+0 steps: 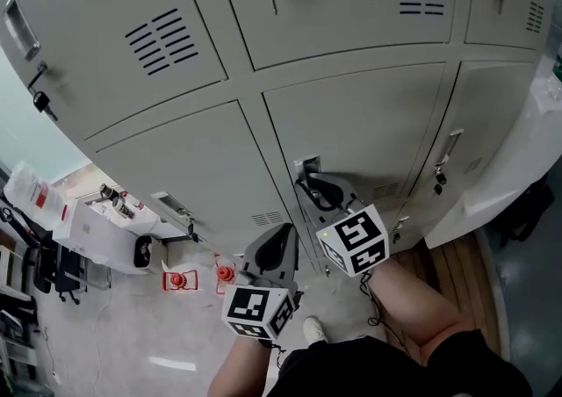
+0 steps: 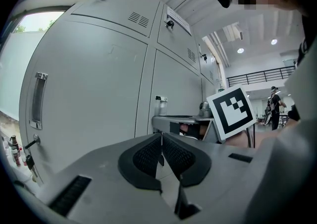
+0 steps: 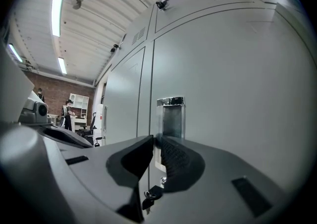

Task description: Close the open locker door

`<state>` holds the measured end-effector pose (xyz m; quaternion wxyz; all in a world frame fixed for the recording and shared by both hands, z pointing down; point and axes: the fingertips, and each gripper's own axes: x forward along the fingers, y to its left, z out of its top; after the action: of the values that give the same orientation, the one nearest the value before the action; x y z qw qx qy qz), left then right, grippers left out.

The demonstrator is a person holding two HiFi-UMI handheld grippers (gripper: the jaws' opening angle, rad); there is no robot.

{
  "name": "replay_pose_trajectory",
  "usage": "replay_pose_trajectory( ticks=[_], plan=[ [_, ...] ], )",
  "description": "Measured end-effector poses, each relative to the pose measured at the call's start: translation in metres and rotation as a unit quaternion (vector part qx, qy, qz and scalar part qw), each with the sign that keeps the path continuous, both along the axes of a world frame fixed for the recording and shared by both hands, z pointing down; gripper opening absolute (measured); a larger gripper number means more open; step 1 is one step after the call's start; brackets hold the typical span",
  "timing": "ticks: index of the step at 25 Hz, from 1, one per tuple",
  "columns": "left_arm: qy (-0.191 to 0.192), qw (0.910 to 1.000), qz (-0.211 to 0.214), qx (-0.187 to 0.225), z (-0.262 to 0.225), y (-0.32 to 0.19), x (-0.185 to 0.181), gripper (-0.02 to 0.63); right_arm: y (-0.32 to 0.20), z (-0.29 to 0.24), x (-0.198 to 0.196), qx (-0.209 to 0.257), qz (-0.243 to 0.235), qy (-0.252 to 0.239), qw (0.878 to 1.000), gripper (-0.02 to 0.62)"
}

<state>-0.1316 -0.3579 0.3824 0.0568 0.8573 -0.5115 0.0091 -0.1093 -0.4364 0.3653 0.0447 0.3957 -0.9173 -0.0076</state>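
The door [image 1: 369,123] looks almost flush in the lower row; the right claw [image 3: 152,141], clenched at its handle [image 3: 171,116] (left claw [image 2: 161,143] clenched empty beside it), could slip off that handle, so an unlatched door may swing back.

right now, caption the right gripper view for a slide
Right gripper, jaws nearly together, at the recessed handle of a grey locker door, key below.

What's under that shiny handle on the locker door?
Just below the handle, a small lock with a dark key hanging from it shows. The right gripper covers the door around and beneath it.
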Motion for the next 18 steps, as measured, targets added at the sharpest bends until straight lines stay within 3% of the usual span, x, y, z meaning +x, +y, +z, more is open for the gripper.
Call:
replay_pose_trajectory(
  ticks=[12, 18],
  plan=[
    [0.002, 1.0, 0.008, 0.005, -0.004, 0.004, 0.017, 0.021, 0.003, 0.005, 0.029, -0.013, 0.007, -0.008, 1.0, 0.092],
    [0.005, 0.9999, 0.011, 0.005, -0.007, 0.011, 0.031, 0.021, 0.0, 0.009, 0.063, -0.03, 0.035, -0.014, 0.999, 0.094]
  ],
)
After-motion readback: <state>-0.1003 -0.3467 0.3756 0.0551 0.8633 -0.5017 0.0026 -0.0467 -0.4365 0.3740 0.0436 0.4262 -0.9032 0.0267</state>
